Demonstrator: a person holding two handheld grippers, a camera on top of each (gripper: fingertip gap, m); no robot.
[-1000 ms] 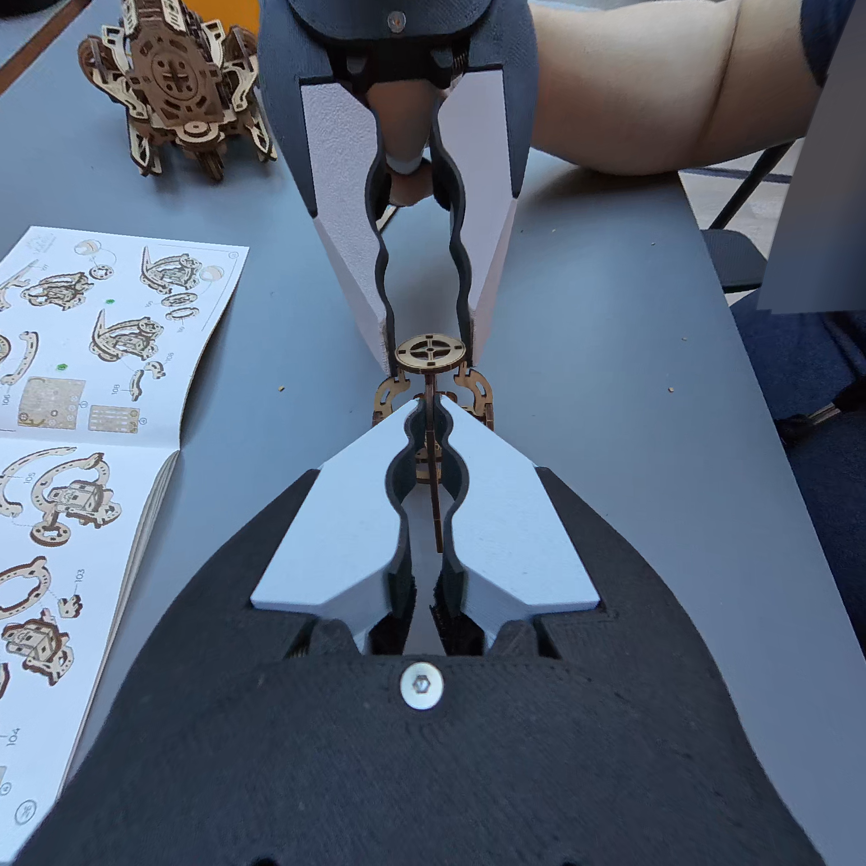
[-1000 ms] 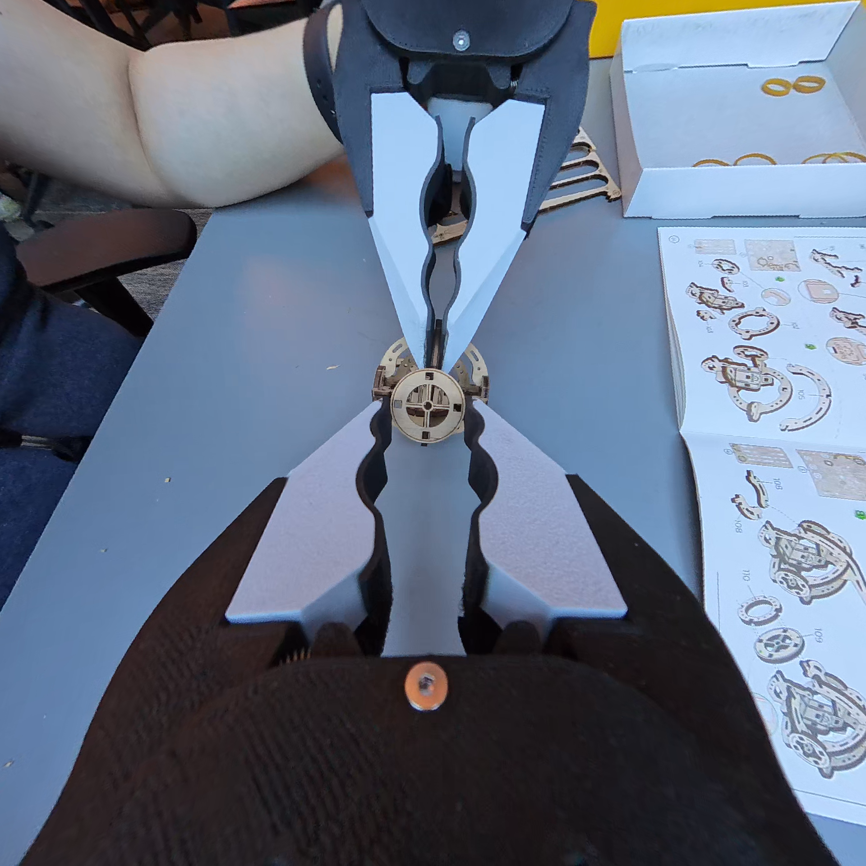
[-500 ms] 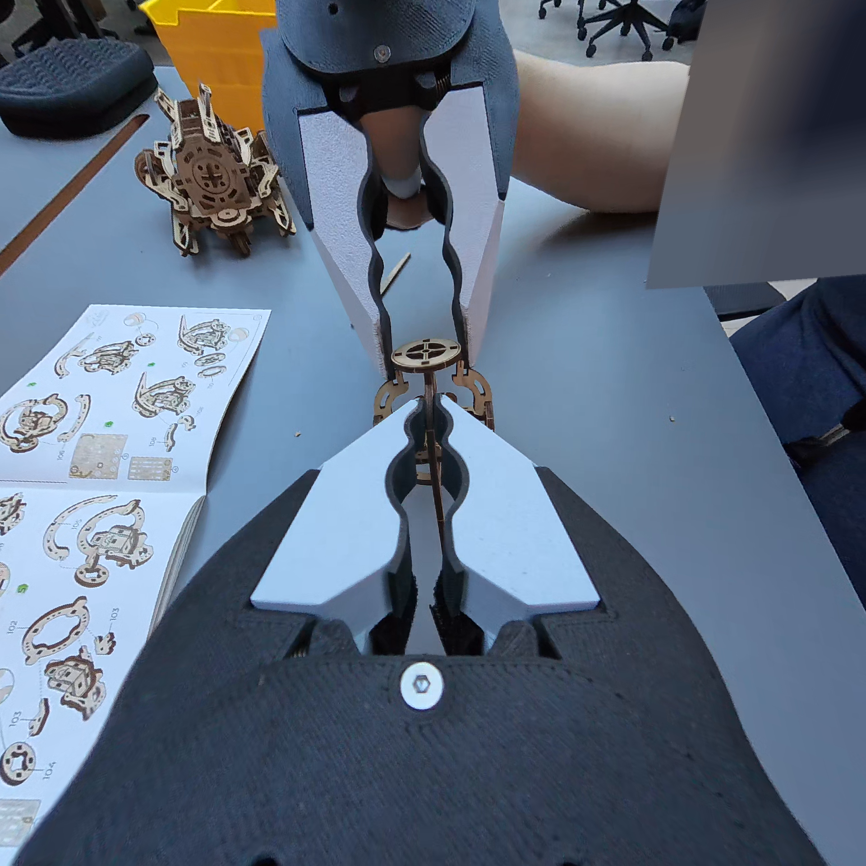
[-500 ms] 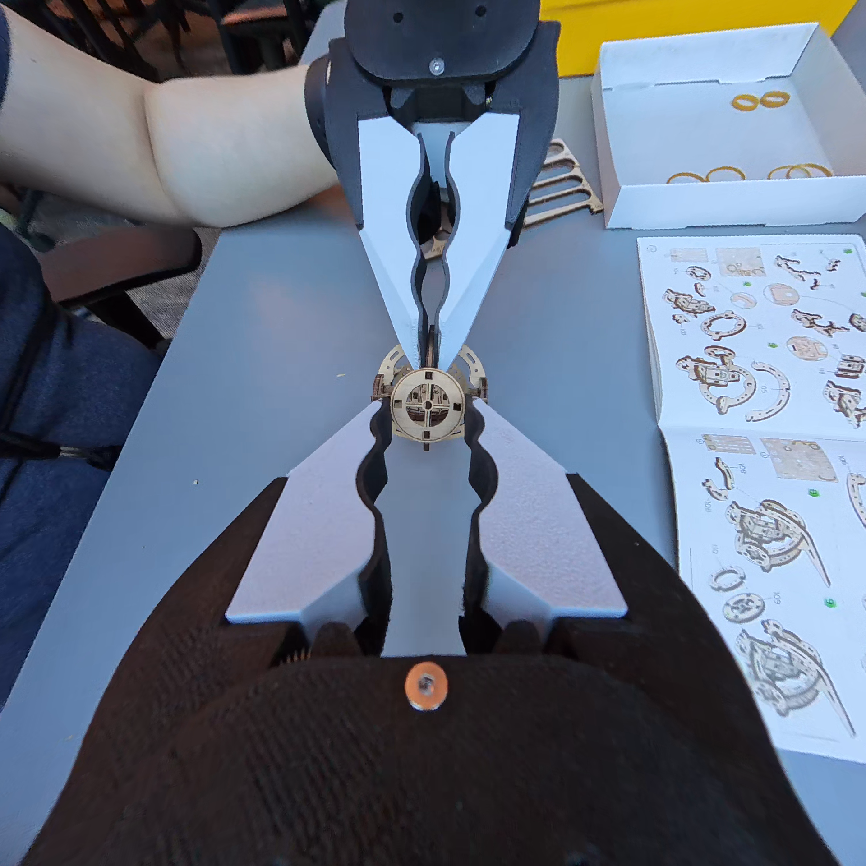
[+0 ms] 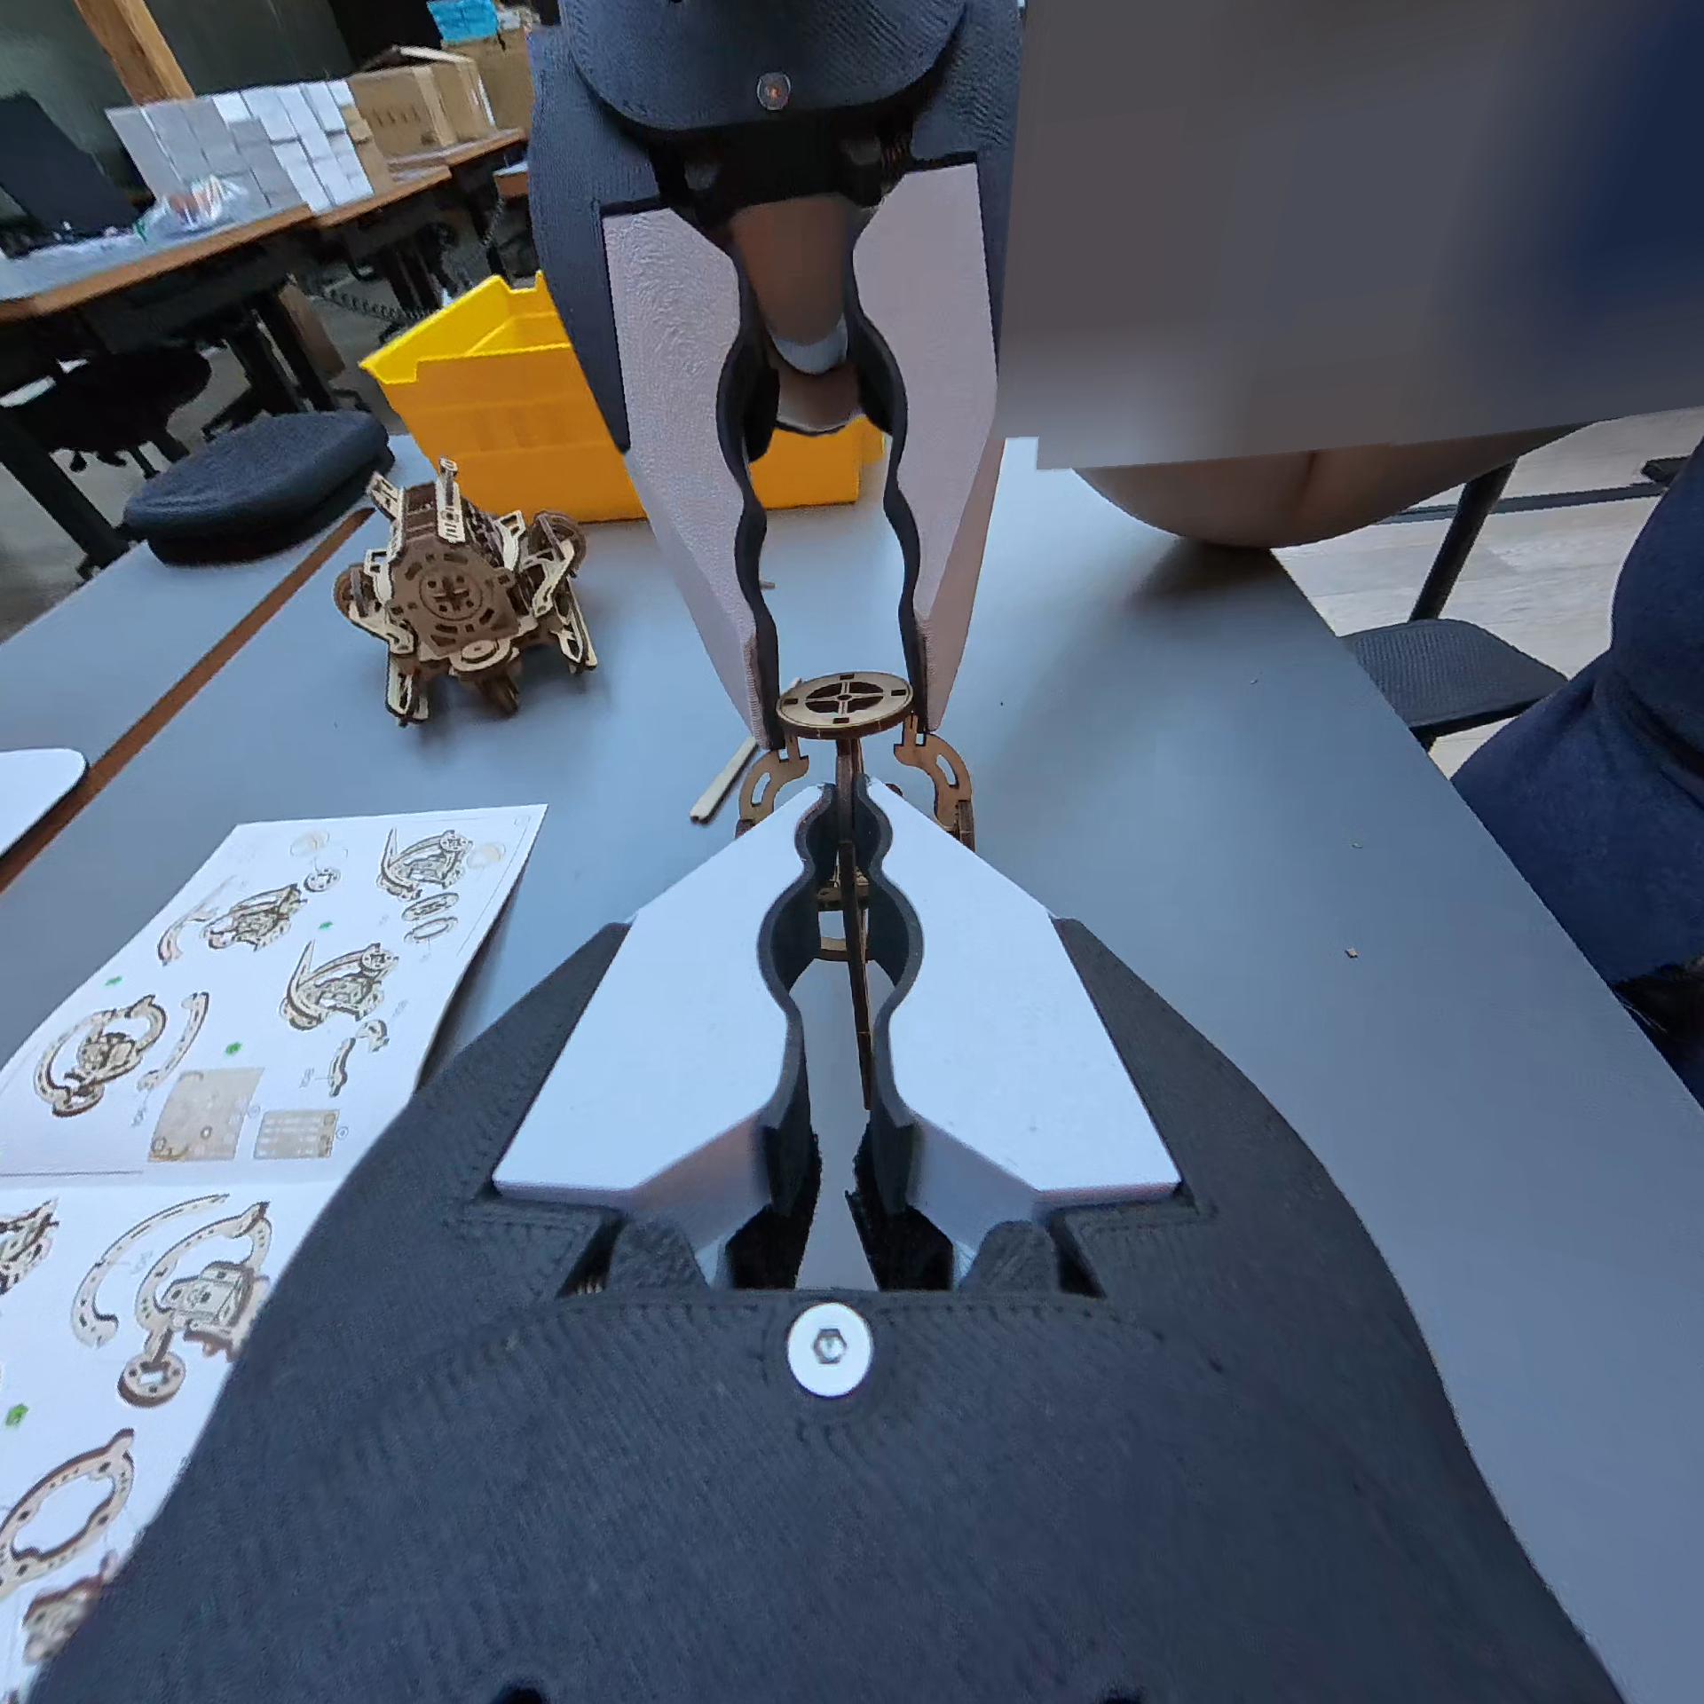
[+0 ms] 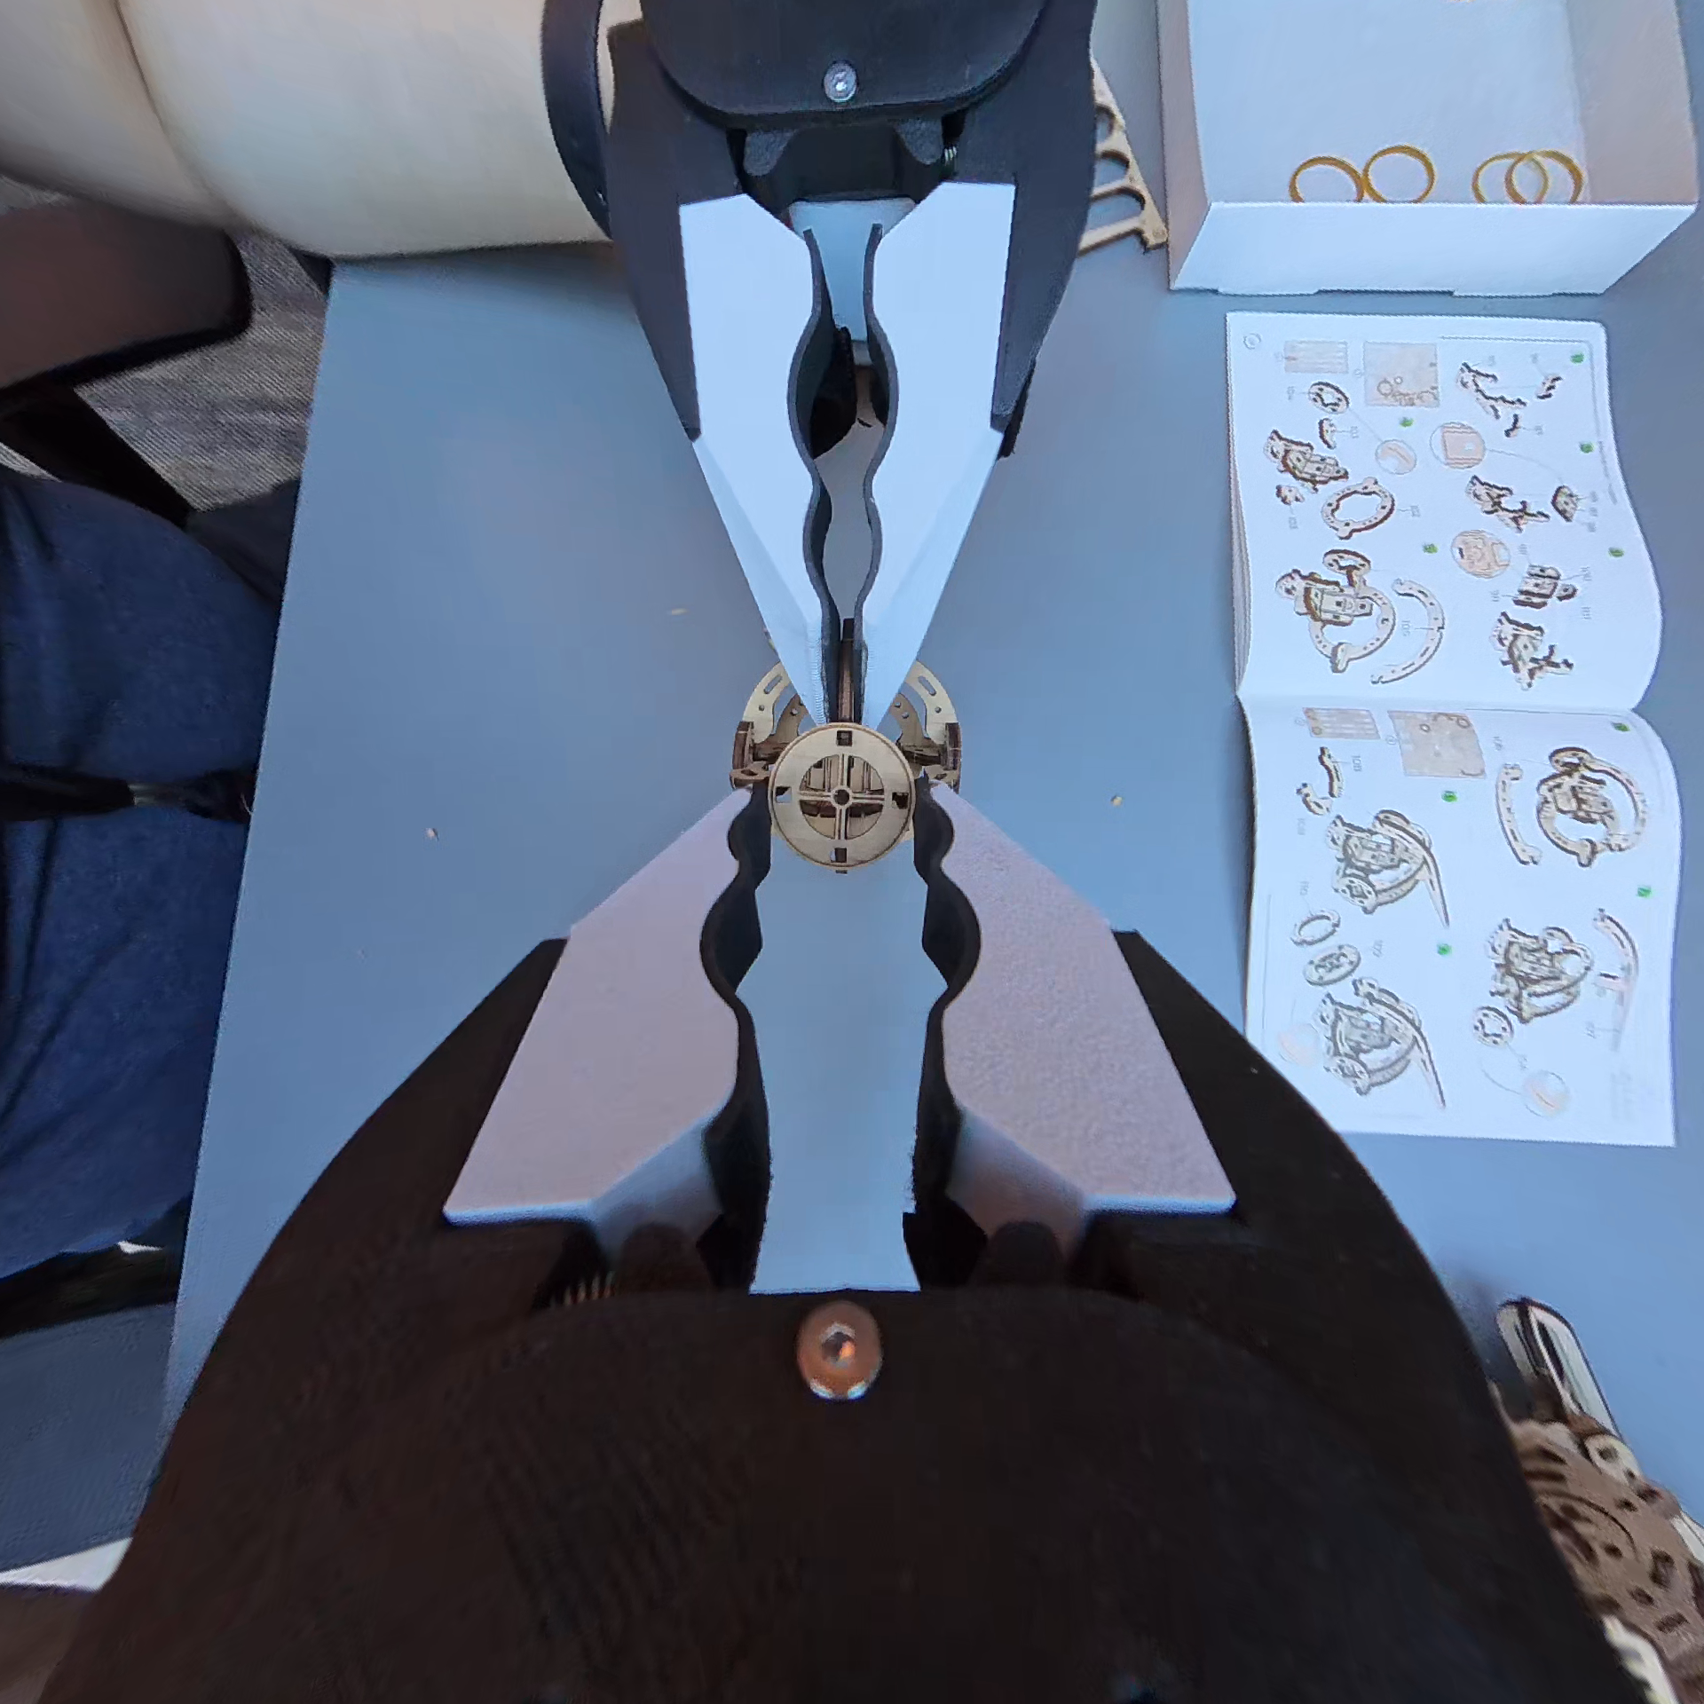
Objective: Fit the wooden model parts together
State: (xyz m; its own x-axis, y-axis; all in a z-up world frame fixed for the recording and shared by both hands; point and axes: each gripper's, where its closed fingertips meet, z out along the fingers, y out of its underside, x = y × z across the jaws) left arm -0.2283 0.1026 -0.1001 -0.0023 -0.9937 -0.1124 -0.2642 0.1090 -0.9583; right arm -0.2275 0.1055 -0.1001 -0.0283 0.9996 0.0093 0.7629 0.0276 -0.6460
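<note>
A small wooden subassembly sits between both grippers over the grey table [image 5: 1199, 830]. It has a round slotted disc [image 5: 844, 705] on top, curved side pieces [image 5: 950, 784] and a thin upright plate [image 5: 857, 968]. My left gripper [image 5: 844, 798] is shut on the thin plate. My right gripper [image 6: 841, 807] is shut on the disc [image 6: 841, 798], one fingertip on each side of its rim. The right gripper comes in from the top of the left wrist view [image 5: 844, 724]. The left gripper comes in from the top of the right wrist view [image 6: 841, 705].
An open instruction booklet [image 5: 277, 968] [image 6: 1438, 719] lies beside the grippers. A finished wooden model [image 5: 461, 599] stands behind it, with a yellow bin [image 5: 498, 406] and a black pad [image 5: 249, 479] farther back. A white box [image 6: 1420, 249] holds rubber bands. A small wooden stick [image 5: 724, 788] lies near the assembly. Left and right tips are no more than a few centimetres apart. Left tips and right tips are each some 25 cm from the finished wooden model [image 5: 461, 599].
Both grippers keep the same hold on the assembly. The left view has tilted up towards the room; the right view now looks more steeply down at the table.
</note>
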